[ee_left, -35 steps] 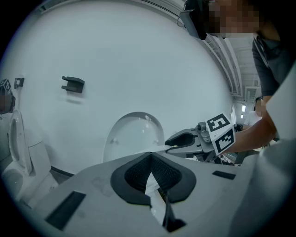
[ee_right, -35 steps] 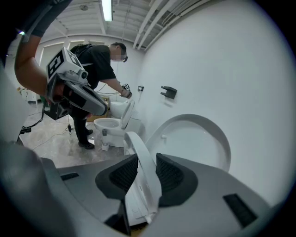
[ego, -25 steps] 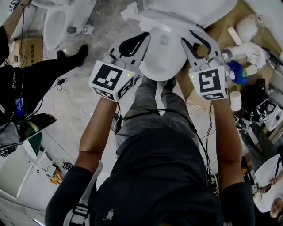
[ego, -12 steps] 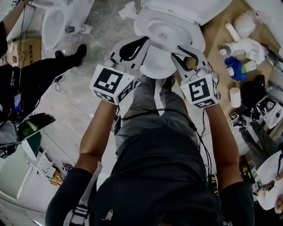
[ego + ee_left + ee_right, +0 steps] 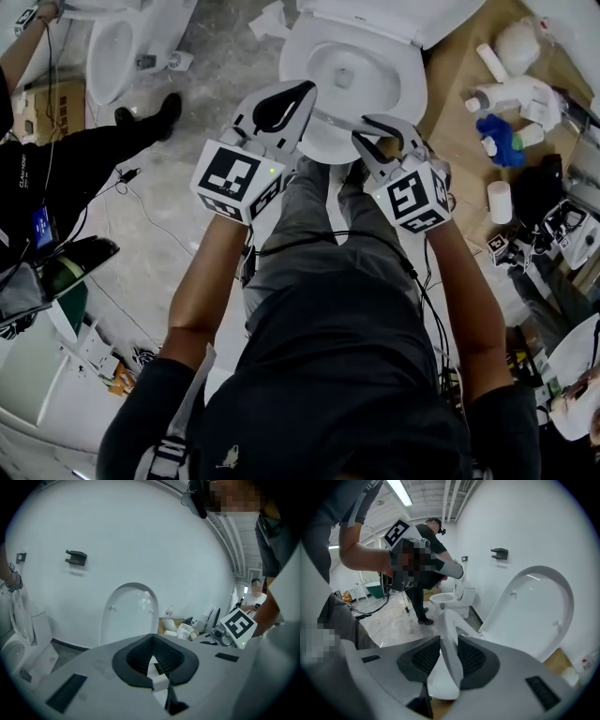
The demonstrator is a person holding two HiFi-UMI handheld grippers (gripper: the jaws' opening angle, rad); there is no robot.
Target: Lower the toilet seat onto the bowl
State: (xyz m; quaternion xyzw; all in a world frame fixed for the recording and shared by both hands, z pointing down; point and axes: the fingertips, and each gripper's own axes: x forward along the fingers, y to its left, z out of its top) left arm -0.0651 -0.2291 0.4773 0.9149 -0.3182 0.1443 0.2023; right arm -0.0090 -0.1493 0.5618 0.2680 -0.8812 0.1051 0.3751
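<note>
The white toilet (image 5: 398, 89) stands at the top of the head view, its lid (image 5: 375, 17) upright against the tank. My right gripper (image 5: 372, 131) is shut on the front rim of the toilet seat (image 5: 326, 142), which hangs tilted above the bowl. In the right gripper view the seat rim (image 5: 449, 625) runs between the black pads of that gripper (image 5: 445, 656), with the raised lid (image 5: 534, 606) behind. My left gripper (image 5: 302, 94) hovers just left of the seat, shut and holding nothing. In its own view the left gripper (image 5: 152, 644) faces the lid (image 5: 129, 611).
A second toilet (image 5: 117, 52) stands at the far left, next to a person in black (image 5: 56, 159). Bottles, rolls and a blue cloth (image 5: 502, 131) lie on cardboard to the right. Cables trail on the floor. The wearer's legs (image 5: 319, 225) stand right before the bowl.
The seat has swung down from the lid, and the open bowl now shows behind it. My right gripper came down and towards me with the seat. The left gripper hardly moved.
</note>
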